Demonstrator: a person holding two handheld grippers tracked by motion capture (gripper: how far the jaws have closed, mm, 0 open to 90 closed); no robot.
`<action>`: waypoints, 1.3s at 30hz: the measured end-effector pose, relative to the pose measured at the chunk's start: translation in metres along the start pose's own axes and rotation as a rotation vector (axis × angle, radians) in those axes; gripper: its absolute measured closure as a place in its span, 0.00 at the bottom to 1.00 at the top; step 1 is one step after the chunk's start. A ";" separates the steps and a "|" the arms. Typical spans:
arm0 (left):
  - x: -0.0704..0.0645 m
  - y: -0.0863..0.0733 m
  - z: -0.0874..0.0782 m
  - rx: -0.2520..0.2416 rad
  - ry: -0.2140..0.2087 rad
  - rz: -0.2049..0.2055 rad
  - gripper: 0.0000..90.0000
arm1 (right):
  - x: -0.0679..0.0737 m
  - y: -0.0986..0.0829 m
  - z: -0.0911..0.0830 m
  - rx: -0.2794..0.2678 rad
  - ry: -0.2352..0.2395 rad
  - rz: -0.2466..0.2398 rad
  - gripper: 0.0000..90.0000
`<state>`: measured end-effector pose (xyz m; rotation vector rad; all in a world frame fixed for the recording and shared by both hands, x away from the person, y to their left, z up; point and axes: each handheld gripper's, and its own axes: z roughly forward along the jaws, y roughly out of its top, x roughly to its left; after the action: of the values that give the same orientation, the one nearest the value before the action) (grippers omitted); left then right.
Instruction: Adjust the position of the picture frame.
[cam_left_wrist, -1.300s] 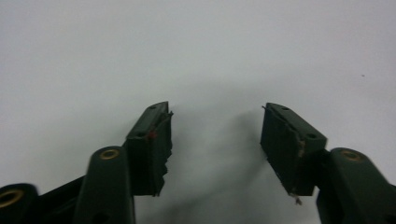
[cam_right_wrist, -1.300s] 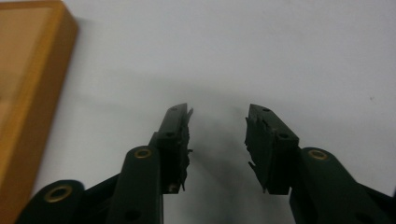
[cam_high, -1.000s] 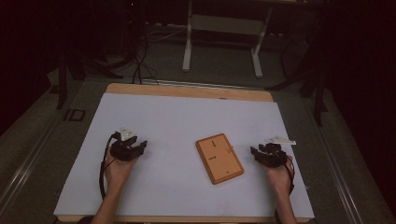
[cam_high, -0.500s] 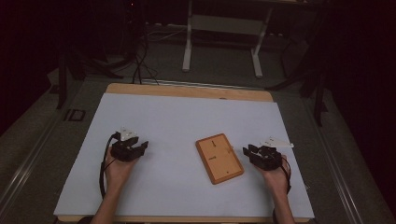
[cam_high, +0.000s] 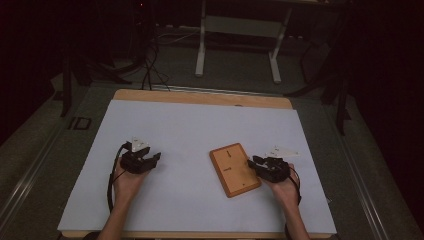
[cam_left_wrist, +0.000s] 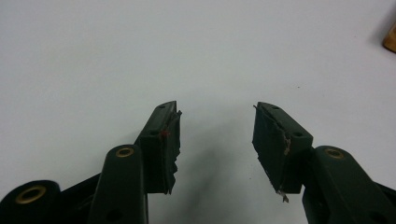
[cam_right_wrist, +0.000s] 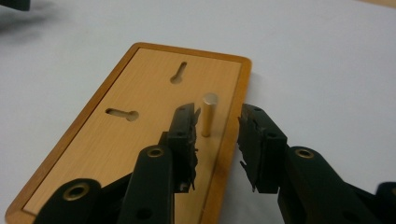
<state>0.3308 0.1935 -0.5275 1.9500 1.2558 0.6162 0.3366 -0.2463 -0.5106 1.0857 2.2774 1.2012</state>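
Wooden board (cam_high: 234, 169) lying flat toward the desk's near right edge, upright metal peg (cam_right_wrist: 208, 114) just ahead between the wide, empty right gripper (cam_right_wrist: 217, 123) jaws; left gripper (cam_left_wrist: 216, 126), wide, empty, well apart.

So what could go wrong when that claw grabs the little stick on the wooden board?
The right gripper has open jaws around the upright peg, but the peg sits nearer one jaw, so closing might tip or jam it. The wooden board lies loose on the table; the left gripper is apart from it, so pulling could lift or slide the board.
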 end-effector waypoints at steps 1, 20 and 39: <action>0.000 0.000 0.000 0.000 0.001 0.000 0.56 | 0.001 0.000 0.003 0.006 0.000 0.002 0.76; 0.000 0.000 0.002 0.002 0.001 0.002 0.56 | 0.002 0.003 0.031 0.026 -0.003 0.150 0.93; 0.000 0.000 0.003 -0.007 -0.006 0.001 0.57 | 0.003 0.012 0.040 -0.001 0.000 0.190 0.93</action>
<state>0.3325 0.1924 -0.5291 1.9452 1.2472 0.6145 0.3638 -0.2178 -0.5236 1.3258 2.2139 1.2721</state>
